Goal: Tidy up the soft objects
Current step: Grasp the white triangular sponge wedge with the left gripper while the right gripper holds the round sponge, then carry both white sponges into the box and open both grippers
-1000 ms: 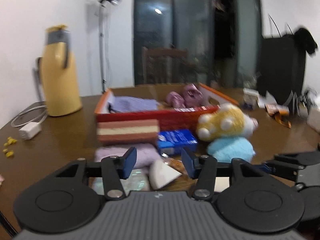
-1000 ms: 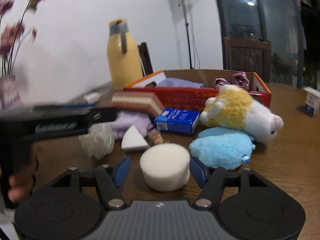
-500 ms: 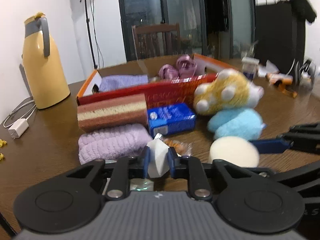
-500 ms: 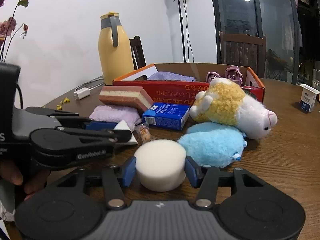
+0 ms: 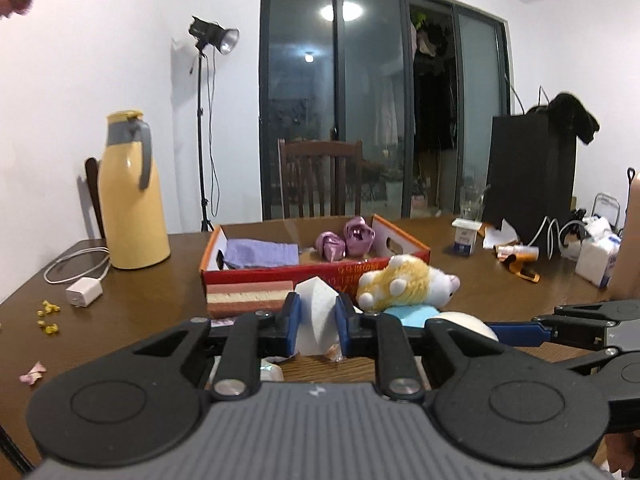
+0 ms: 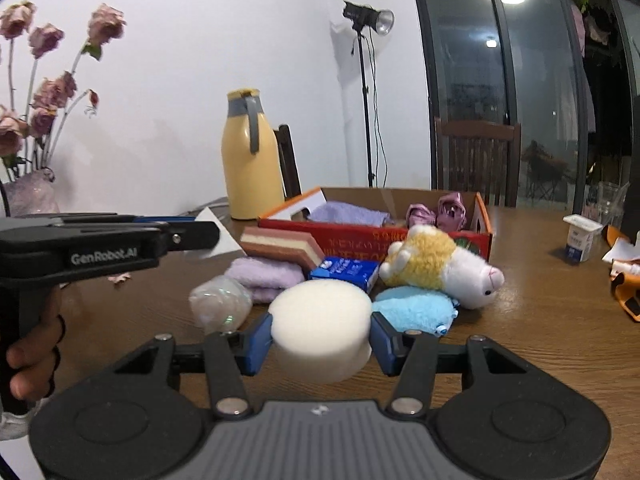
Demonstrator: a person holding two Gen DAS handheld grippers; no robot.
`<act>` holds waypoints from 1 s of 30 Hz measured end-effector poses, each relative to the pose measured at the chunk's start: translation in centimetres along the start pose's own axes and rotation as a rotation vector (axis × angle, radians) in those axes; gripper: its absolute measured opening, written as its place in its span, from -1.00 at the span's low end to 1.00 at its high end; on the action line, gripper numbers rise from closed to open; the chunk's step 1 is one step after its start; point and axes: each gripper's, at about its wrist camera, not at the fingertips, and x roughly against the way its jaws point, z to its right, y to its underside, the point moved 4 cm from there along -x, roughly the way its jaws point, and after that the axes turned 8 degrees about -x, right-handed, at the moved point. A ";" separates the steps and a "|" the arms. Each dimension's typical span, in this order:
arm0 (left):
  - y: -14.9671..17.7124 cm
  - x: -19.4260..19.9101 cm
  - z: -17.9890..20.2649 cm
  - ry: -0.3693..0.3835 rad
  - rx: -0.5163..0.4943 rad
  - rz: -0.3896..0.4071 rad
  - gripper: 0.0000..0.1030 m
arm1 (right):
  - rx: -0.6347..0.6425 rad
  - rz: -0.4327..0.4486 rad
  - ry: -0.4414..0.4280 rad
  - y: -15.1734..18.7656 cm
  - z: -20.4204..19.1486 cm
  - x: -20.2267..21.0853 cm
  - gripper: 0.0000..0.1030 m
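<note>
The box (image 5: pixel 316 270) sits on the worktop (image 5: pixel 140 300) dead ahead of both your grippers, past the plush (image 5: pixel 408 286) and striped sponge (image 5: pixel 250 296). Your right gripper (image 6: pixel 320 338) has its jaws closed on the round sponge (image 6: pixel 320 320). Your left gripper (image 5: pixel 316 322), about as near the box, pinches the white wedge (image 5: pixel 316 308), point up.

Both views are evenly lit indoors — a ceiling lamp (image 5: pixel 341 11) glares in the dark glass door (image 5: pixel 372 112). Strong fisheye bending curves the edges, corners vignette black, and the studio light (image 6: pixel 370 16) throws 1 soft wall shadow.
</note>
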 end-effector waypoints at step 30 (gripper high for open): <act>-6.0 -29.8 -12.1 0.040 0.051 -0.305 -0.61 | 0.142 -0.319 0.095 -17.5 4.2 -30.7 0.01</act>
